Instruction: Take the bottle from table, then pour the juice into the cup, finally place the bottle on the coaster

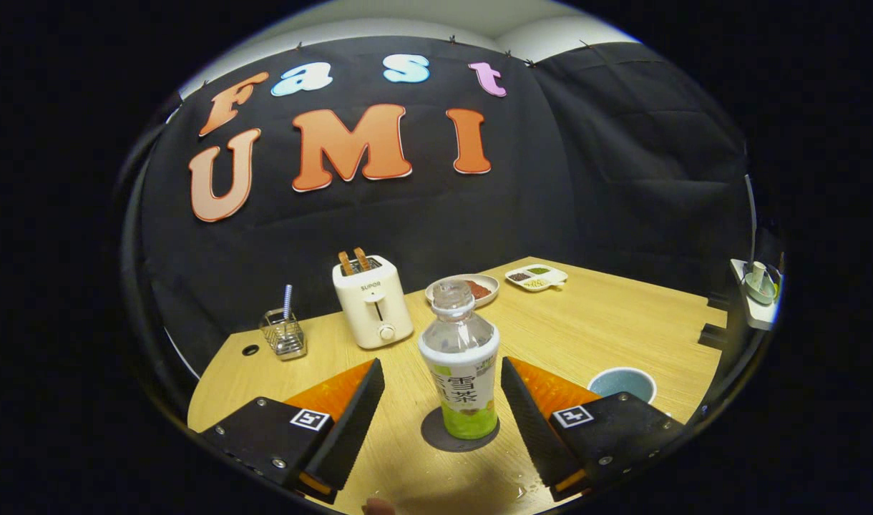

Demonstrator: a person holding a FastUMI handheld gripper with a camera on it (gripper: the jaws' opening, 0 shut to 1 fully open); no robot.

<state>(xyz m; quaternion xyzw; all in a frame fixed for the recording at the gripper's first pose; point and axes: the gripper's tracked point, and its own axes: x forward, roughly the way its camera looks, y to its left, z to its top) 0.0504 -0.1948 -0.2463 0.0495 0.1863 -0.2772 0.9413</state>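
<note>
Gripper view: the bottle [462, 365] stands upright on the dark coaster [436, 435], between the gripper [442, 400] fingers, whose jaws stand apart and clear of it. The cup [622, 383] sits on the worktop [608, 322] just right, within easy pouring reach.

Black cloth wall [422, 222] behind light wood table [608, 322]; white ceiling strip [408, 21] above; dim booth.

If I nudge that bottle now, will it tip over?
Probably fairly easily: the bottle is tall, narrow and looks mostly empty, so likely light. Its clear plastic may flex. It stands on the coaster between the open gripper fingers, untouched.
</note>
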